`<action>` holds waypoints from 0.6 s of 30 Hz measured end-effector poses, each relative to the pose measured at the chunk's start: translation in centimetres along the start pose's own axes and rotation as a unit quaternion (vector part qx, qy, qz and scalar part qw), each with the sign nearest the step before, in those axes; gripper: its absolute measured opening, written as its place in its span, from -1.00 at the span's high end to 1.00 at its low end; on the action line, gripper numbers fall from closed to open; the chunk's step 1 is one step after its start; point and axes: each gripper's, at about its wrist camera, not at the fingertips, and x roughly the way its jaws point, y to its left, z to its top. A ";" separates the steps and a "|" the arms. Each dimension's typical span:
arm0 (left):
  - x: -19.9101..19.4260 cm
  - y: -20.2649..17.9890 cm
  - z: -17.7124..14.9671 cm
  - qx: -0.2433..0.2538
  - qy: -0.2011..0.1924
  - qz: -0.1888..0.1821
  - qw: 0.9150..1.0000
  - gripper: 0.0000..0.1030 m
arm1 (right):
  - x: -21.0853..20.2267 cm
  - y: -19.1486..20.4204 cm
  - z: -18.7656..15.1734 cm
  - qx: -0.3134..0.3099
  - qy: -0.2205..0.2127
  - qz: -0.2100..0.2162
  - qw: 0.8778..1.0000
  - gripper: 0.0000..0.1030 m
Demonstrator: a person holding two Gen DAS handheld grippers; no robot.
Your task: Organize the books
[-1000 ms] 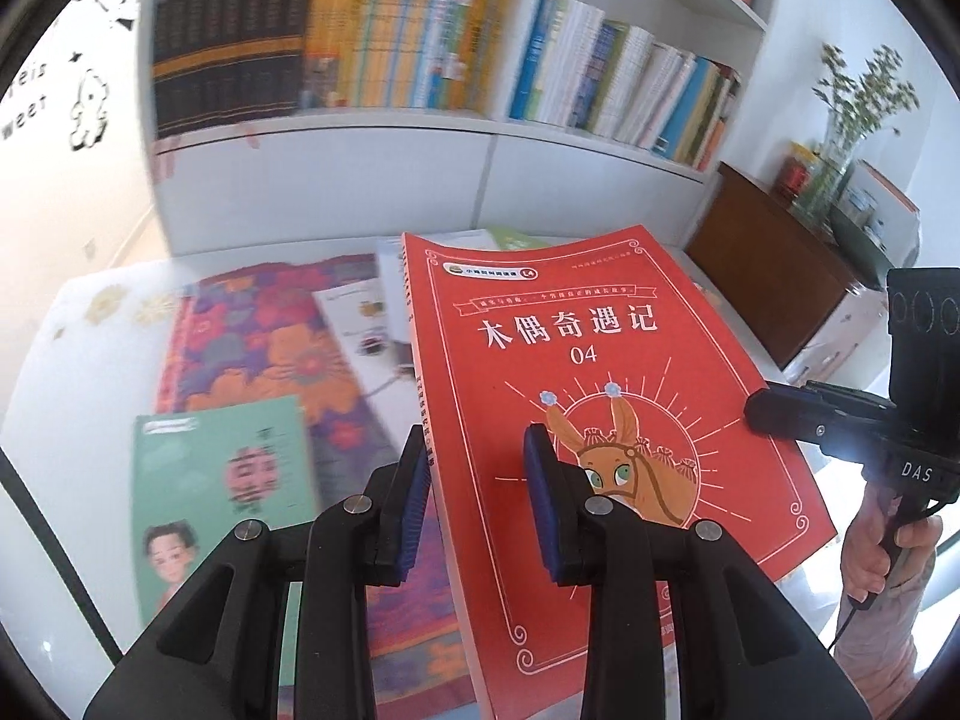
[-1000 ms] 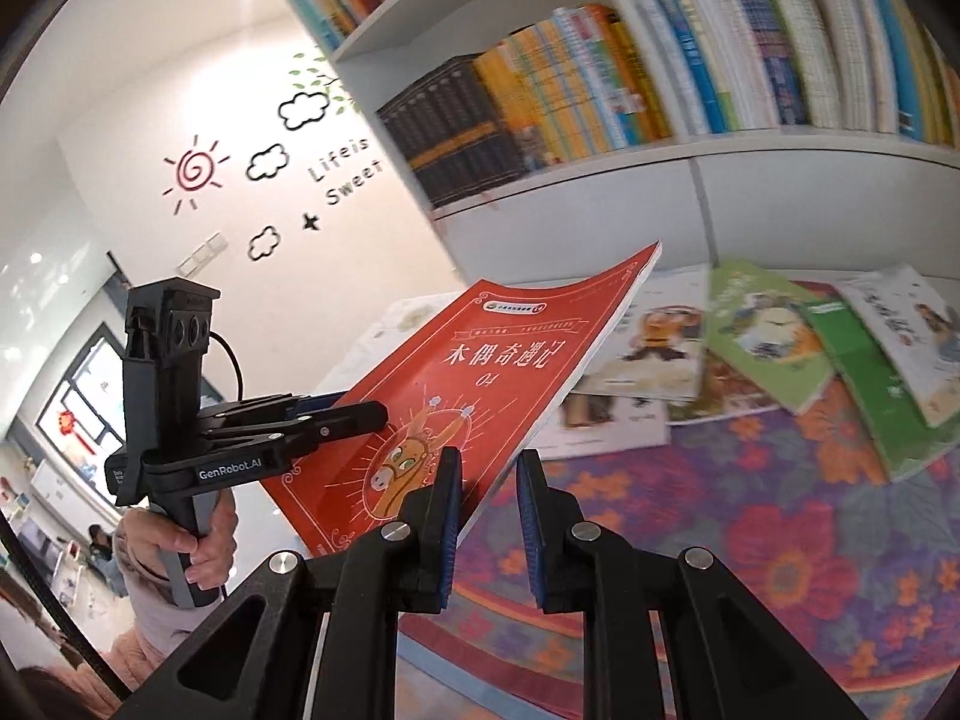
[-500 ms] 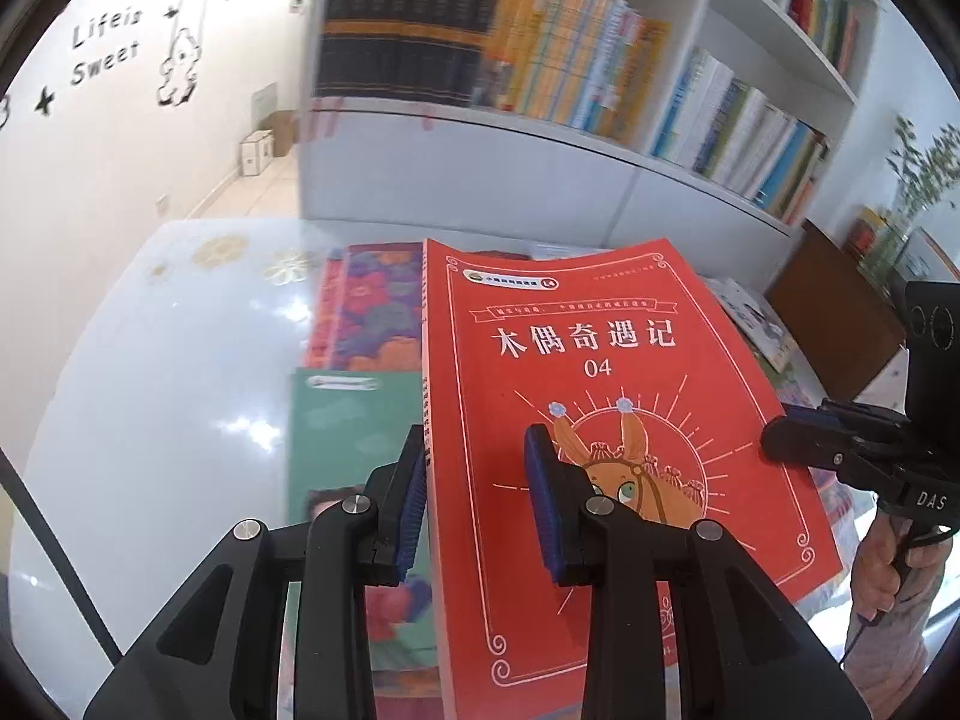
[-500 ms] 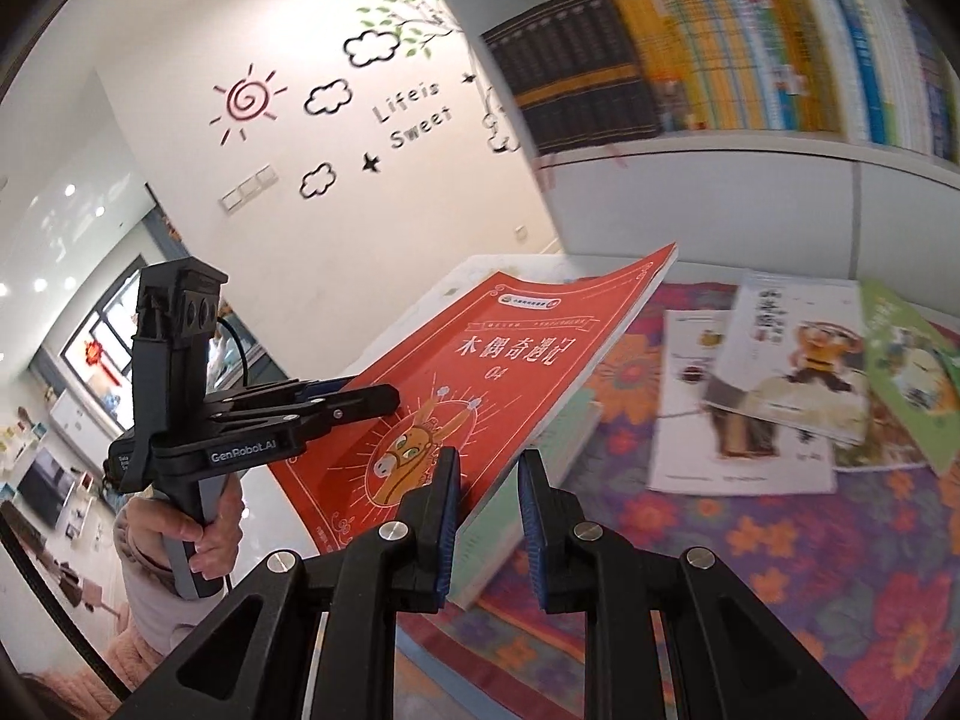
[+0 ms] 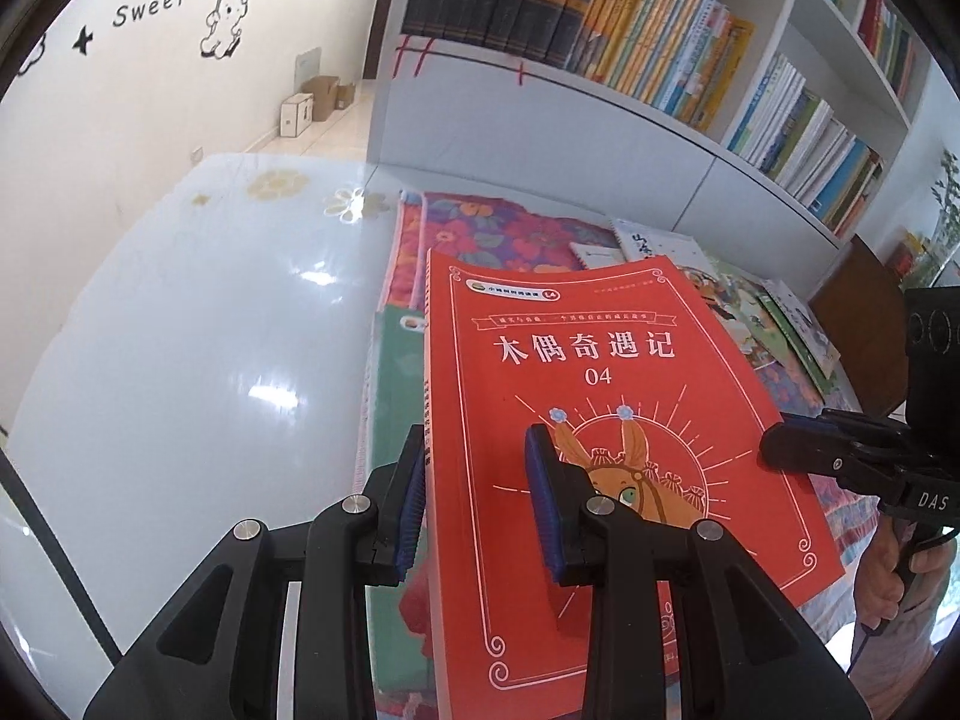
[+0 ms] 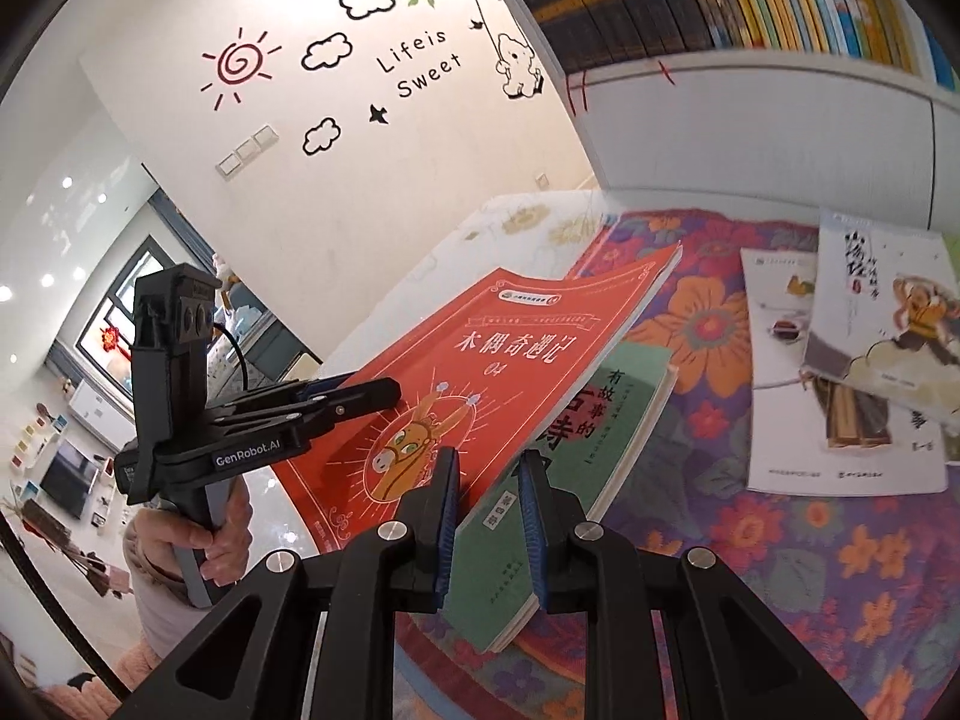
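I'll take it from the left. My left gripper [image 5: 480,492] has its blue-padded jaws pinching the spine-side edge of the thin red paperback book with the donkey drawing on its cover [image 5: 600,420], near its lower corner. The book hangs tilted in the air over the green softcover book [image 6: 576,468] that lies flat on the flowered purple-and-orange cloth [image 6: 840,570]. I judge the red one is meant to land on the green one as a stack.

My worry on this side is that the hold is a narrow bite on one edge. The cover is soft, and if I lower too steeply the far corner could catch the green book first and fold, or shove it along the cloth.

Moving right, the right gripper [image 6: 489,504] pinches the opposite long edge, jaws nearly together on the thin pages. If the two hands drift apart or twist against each other, the book will bow or slip out of one pad. Letting go with one side early would swing it down crooked.

Further right, the white picture books [image 6: 840,372] lie well apart from the stack, overlapping one another. The glossy white tabletop [image 5: 210,330] beside the cloth looks slippery to me, so a book that slides off leftward may keep going.
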 end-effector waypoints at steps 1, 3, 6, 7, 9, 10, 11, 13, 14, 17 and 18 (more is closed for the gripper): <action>0.3 0.2 -0.1 -0.003 0.001 0.001 1.000 0.44 | 0.4 0.0 -0.1 0.000 0.002 -0.002 1.000 0.63; 1.0 0.5 -0.4 -0.003 0.006 0.003 1.000 0.44 | 1.1 -0.3 -0.3 0.000 0.008 -0.006 1.000 0.63; 1.8 0.9 -0.9 -0.006 0.015 0.004 1.000 0.44 | 2.2 -0.7 -0.7 0.005 0.019 -0.007 1.000 0.63; 2.1 1.1 -1.1 -0.007 0.018 0.004 1.000 0.44 | 2.5 -0.8 -0.8 0.006 0.022 -0.007 1.000 0.63; 2.6 1.5 -1.5 -0.008 0.026 0.004 1.000 0.44 | 3.2 -1.3 -0.9 0.013 0.028 -0.008 0.999 0.63; 2.8 1.6 -1.7 -0.009 0.029 0.003 1.000 0.44 | 3.5 -1.5 -1.0 0.016 0.032 -0.009 0.999 0.63; 3.0 1.6 -1.9 -0.010 0.031 0.001 0.999 0.44 | 3.8 -1.6 -1.1 0.016 0.035 -0.013 0.999 0.63; 3.3 1.6 -2.2 -0.010 0.038 0.003 0.999 0.44 | 4.5 -1.9 -1.4 0.019 0.045 -0.022 0.999 0.63; 3.4 1.7 -2.4 -0.011 0.040 0.003 0.999 0.44 | 4.7 -2.1 -1.6 0.022 0.048 -0.023 0.998 0.63; 3.6 1.8 -2.7 -0.012 0.039 0.006 0.999 0.45 | 5.5 -2.8 -2.1 0.034 0.061 -0.022 0.997 0.63; 3.5 1.7 -2.7 -0.011 0.040 0.010 0.999 0.45 | 5.8 -2.9 -2.3 0.036 0.066 -0.027 0.997 0.63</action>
